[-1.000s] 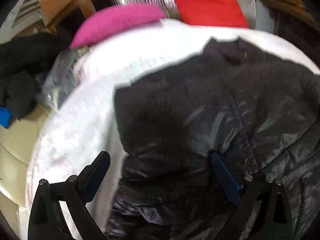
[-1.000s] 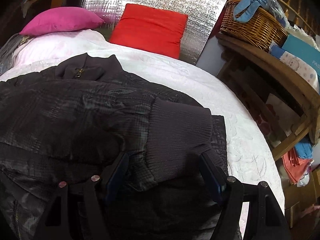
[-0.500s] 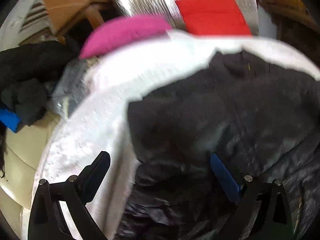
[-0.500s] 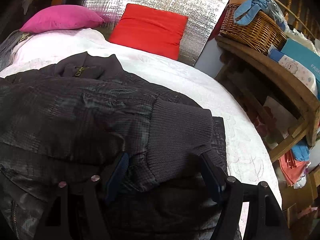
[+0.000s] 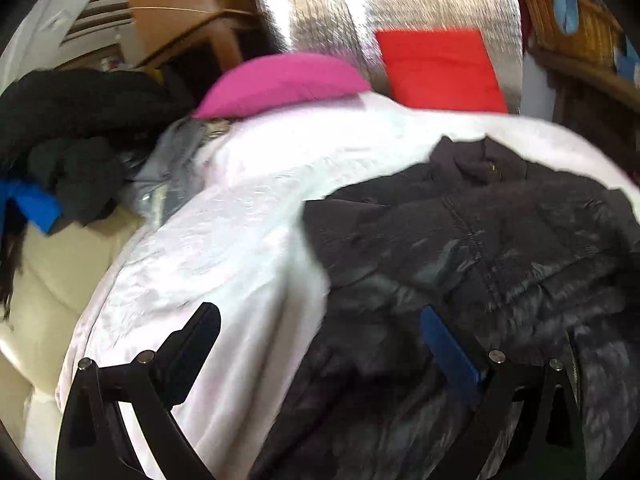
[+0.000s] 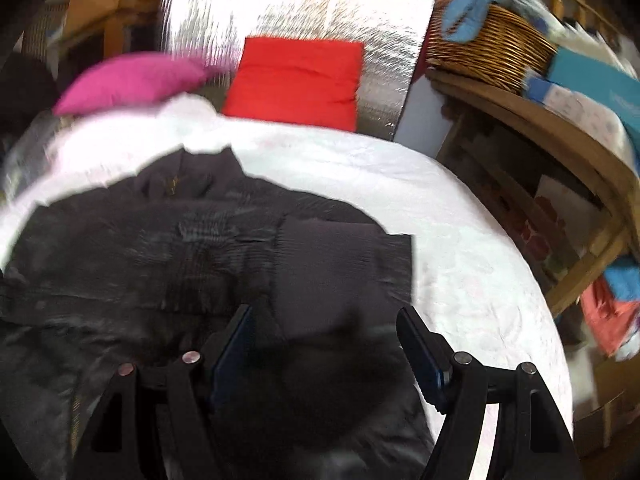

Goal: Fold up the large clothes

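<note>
Now both of my grippers stand higher and further back from the dark jacket [image 5: 480, 248] than a second ago. In each wrist view the pink pillow [image 5: 280, 84], the red cushion [image 6: 296, 80] and the silver padded panel [image 6: 288, 8] sit lower in the picture, and more of the room beyond them shows. Both views are blurred by motion.

1. Left gripper [image 5: 320, 332]: fingers spread wide, nothing clamped. Its left finger is over the white bed cover [image 5: 208, 248]; its right finger, with the blue pad, is over the jacket's edge.
2. Right gripper [image 6: 326, 328]: fingers apart at the same spread as before, nothing clamped. The ribbed cuff [image 6: 332, 256] of the folded-in sleeve lies ahead of the gap between the fingers, not within it as it was earlier.
3. Jacket: lies on the bed cover, collar toward the pillows, one sleeve laid across the body. Its lie appears unchanged from the earlier frames.

My judgement: the sleeve fold is in place and released, and the withdrawal clears room for the next fold. The body is probably not yet folded over; I cannot see the lower hem.
</note>
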### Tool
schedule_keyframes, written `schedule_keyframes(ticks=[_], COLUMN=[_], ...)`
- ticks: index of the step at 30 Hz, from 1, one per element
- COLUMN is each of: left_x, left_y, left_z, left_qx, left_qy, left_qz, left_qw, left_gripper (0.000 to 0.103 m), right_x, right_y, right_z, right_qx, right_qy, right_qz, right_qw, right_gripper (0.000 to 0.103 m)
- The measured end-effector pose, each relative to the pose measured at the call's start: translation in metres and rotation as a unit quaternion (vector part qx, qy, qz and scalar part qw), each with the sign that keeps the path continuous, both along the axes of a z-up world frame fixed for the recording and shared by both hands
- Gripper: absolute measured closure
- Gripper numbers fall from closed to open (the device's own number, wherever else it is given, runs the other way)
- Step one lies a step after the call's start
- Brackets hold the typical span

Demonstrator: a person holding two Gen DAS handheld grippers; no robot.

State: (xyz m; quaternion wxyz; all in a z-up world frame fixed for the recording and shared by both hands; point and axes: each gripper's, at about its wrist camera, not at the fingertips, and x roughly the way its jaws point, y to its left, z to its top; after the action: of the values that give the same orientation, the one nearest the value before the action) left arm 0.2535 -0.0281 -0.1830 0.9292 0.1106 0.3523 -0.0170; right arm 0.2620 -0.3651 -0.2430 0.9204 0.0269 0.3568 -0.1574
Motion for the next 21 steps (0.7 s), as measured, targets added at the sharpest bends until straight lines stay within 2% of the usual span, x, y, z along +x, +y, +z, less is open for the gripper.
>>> schedule_keyframes(ticks=[4, 7, 11, 14, 17, 21], left_x=[-0.057, -0.092, -0.142, -0.168, -0.179, -0.185], left_y=[0.046, 0.075, 0.104, 0.114, 0.114, 0.104], left_z=[-0.005, -0.015, -0.031, -0.047, -0.062, -0.084], left_qx=[-0.036, -0.053, -0.074, -0.099, -0.125, -0.128], left_qy=[-0.003, 0.018, 0.062, 0.110, 0.151, 0.199], left_qz=[0.026, 0.044, 0.043, 0.032, 0.018, 0.000], left_qw=[0.9990, 0.9975, 0.9944, 0.9885, 0.9804, 0.9715], left_gripper=[0.003, 0.003, 0.003, 0.003, 0.003, 0.003], right_x=[-0.061, -0.108, -0.160, -0.193, -0.217, -0.237], right_y=[-0.023, -0.031, -0.027, -0.020, -0.011, -0.004], right_z=[0.010, 0.003, -0.012, -0.028, -0.046, -0.071], right_qx=[0.056, 0.106, 0.155, 0.186, 0.219, 0.242], right_qy=[-0.037, -0.053, -0.046, -0.020, 0.029, 0.095], right_qz=[-0.009, -0.012, 0.005, 0.026, 0.047, 0.067], right_qw=[0.998, 0.993, 0.987, 0.982, 0.974, 0.963], right_gripper=[0.027, 0.024, 0.024, 0.024, 0.024, 0.024])
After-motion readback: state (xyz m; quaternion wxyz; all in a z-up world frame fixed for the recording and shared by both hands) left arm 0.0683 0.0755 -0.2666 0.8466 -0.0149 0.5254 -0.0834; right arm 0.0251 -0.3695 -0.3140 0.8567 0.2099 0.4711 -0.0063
